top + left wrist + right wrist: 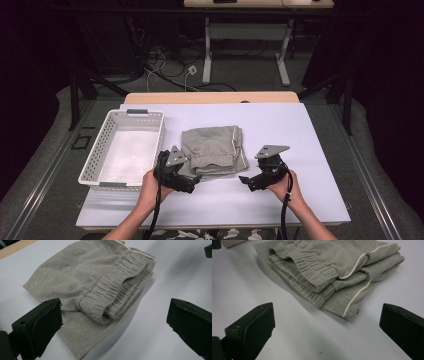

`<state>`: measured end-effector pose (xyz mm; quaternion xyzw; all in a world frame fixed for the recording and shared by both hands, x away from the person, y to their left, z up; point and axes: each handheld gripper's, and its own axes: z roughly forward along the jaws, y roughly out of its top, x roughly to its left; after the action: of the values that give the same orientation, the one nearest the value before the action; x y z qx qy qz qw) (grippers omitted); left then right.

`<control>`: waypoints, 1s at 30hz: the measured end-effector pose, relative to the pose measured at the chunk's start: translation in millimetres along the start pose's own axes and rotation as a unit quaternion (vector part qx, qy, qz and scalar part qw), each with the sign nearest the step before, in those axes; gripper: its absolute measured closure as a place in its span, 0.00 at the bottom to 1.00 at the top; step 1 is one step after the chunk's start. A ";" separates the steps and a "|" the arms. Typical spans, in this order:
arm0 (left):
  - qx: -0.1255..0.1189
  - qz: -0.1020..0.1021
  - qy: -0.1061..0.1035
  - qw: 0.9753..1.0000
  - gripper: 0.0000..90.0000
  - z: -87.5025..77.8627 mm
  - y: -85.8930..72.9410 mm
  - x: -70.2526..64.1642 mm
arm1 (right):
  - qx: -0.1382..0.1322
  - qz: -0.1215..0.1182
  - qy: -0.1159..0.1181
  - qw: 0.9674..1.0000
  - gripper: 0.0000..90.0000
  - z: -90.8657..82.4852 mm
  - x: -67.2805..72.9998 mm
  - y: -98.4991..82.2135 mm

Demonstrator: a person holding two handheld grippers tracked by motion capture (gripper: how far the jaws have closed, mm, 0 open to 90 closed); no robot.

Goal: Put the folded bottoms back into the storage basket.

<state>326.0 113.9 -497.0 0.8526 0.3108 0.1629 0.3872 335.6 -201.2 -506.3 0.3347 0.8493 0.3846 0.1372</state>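
A folded grey garment [212, 148] with a ribbed elastic waistband [117, 293] and a cream side stripe [354, 298] lies flat in the middle of the white table. My left gripper [192, 181] sits at the garment's near left corner, jaws wide open and nothing between them; its left jaw hovers over the cloth's edge [75, 340]. My right gripper [247, 181] is just off the garment's near right corner, also open and empty, with bare table under its jaws. The garment [329, 267] lies a short way ahead of it.
An empty white perforated basket [95, 160] stands on the table left of the garment, close to my left hand. The white table top [290, 125] reaches right and front. Behind the table's wooden far edge [210, 97] are floor cables and desk legs.
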 end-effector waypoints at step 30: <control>0.036 -0.046 0.023 0.998 0.00 41.0 12.0 25.7 | 0.025 0.055 0.006 0.998 0.00 44.3 -27.3 25.3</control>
<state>371.6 101.7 -513.4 0.8467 0.3641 0.1533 0.3564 389.2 -182.7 -517.7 0.3824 0.8395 0.3721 0.1024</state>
